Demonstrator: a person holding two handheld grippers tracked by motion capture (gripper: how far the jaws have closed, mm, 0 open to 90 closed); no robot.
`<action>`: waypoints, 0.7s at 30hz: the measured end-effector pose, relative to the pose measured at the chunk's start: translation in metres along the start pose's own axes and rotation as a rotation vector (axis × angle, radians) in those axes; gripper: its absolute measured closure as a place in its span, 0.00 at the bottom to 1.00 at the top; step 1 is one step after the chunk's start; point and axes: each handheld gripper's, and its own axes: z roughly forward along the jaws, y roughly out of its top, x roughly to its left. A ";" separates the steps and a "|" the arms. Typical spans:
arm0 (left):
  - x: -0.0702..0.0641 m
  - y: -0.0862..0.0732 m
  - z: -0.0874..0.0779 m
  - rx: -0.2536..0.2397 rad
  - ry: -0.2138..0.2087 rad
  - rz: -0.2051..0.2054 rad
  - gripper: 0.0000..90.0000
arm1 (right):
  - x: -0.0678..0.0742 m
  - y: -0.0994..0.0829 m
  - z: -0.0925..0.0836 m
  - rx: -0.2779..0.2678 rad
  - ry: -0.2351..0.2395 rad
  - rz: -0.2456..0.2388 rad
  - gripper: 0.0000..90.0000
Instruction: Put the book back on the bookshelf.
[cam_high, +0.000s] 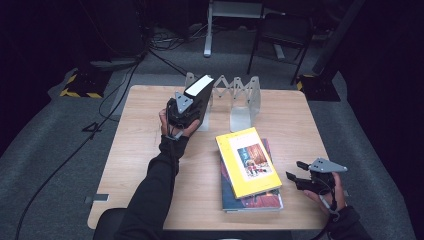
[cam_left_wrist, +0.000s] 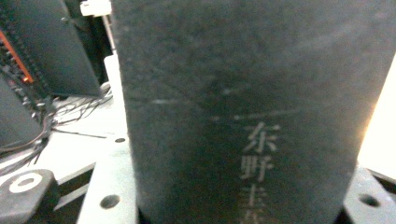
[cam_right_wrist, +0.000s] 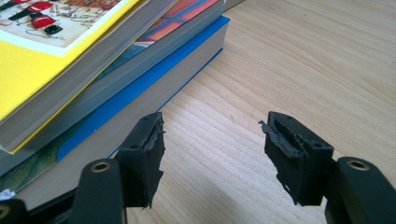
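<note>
The left tool (cam_high: 186, 111) grips a black book (cam_high: 198, 89) at the far-left metal rack (cam_high: 244, 100). The right tool (cam_high: 300, 173) rests open and empty on the table (cam_high: 145, 150), right of the book stack (cam_high: 249, 170).

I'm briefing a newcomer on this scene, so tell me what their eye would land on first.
First comes the black book, gripped upright by the left gripper at the grey folding book rack on the table's far side. Next is the yellow book, topping a stack near the right edge of the wooden table. Beside that stack the right gripper rests with its fingers apart and empty.
</note>
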 end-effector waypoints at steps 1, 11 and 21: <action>0.001 -0.002 0.002 0.006 0.002 -0.002 0.58 | 0.000 0.000 0.000 0.000 0.001 0.000 0.42; 0.009 -0.014 -0.001 -0.039 0.008 -0.082 0.57 | 0.000 0.000 -0.001 -0.005 0.003 -0.002 0.42; 0.009 -0.026 -0.010 -0.050 0.023 -0.101 0.57 | 0.001 0.001 0.000 -0.004 0.010 -0.005 0.42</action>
